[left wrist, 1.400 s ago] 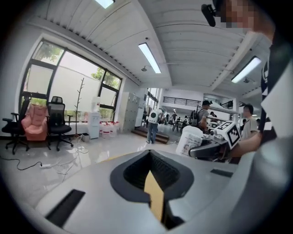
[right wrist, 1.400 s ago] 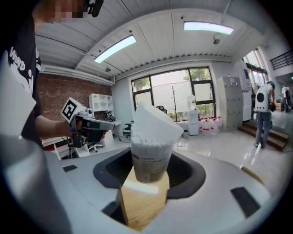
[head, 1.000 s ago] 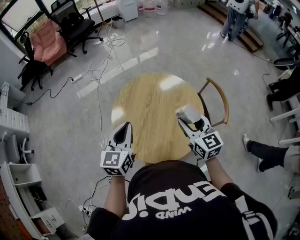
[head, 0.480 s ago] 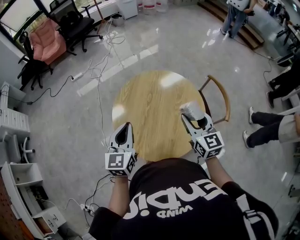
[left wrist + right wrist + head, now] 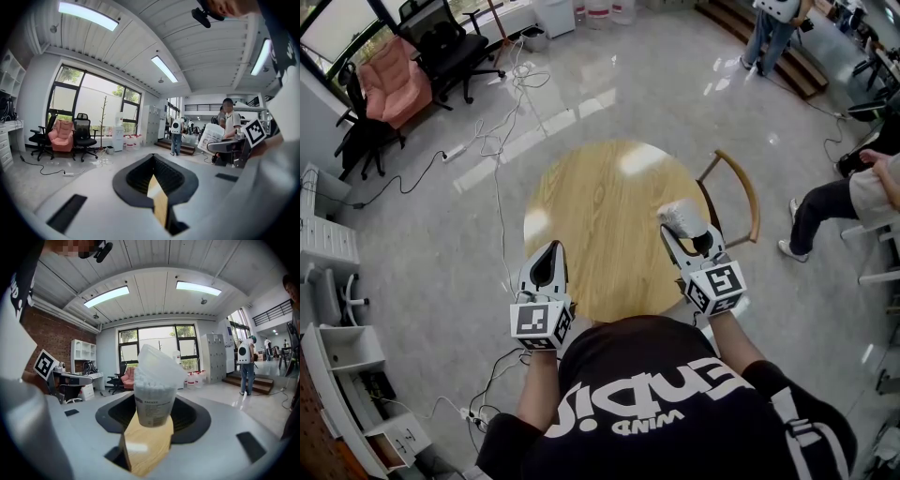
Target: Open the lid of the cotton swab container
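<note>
The right gripper (image 5: 686, 238) is clamped on the cotton swab container (image 5: 152, 404), holding it upright above the right side of the round wooden table (image 5: 598, 211). Its translucent lid (image 5: 158, 365) sits tilted over the packed swabs. The left gripper (image 5: 547, 257) hangs by the table's left edge, jaws together and empty.

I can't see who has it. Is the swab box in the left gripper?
No, the swab box sits between the right gripper's jaws, and the left gripper is shut with nothing in it.
</note>
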`<act>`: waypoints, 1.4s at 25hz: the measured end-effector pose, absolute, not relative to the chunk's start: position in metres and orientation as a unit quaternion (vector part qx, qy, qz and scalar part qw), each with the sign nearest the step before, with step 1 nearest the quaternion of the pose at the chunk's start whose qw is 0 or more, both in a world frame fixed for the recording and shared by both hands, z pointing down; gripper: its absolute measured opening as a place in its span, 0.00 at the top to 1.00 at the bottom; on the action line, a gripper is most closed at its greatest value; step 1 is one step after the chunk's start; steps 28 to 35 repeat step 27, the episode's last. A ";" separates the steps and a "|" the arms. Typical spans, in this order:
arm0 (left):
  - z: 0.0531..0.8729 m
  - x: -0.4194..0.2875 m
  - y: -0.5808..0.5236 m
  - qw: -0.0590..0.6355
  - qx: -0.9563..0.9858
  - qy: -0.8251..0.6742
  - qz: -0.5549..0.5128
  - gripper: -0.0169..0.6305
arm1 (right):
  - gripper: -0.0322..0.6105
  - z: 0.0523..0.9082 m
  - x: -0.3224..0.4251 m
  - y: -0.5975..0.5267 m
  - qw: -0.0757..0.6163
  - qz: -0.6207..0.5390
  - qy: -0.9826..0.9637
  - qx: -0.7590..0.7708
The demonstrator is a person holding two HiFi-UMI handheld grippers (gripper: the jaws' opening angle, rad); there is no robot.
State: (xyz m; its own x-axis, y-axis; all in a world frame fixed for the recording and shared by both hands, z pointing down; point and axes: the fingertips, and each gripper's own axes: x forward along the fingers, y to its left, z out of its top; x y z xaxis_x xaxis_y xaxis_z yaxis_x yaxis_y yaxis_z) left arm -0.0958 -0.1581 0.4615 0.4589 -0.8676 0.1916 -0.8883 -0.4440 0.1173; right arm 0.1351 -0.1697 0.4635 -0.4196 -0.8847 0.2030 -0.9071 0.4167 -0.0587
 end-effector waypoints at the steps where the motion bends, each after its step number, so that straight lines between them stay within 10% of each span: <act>1: 0.462 -0.097 -0.157 0.100 0.846 -0.521 0.051 0.96 | 0.62 0.465 0.134 -0.168 0.071 0.078 -0.839 0.533; 35: 0.462 -0.109 -0.155 0.103 0.830 -0.546 0.046 0.96 | 0.62 0.460 0.131 -0.169 0.066 0.074 -0.846 0.523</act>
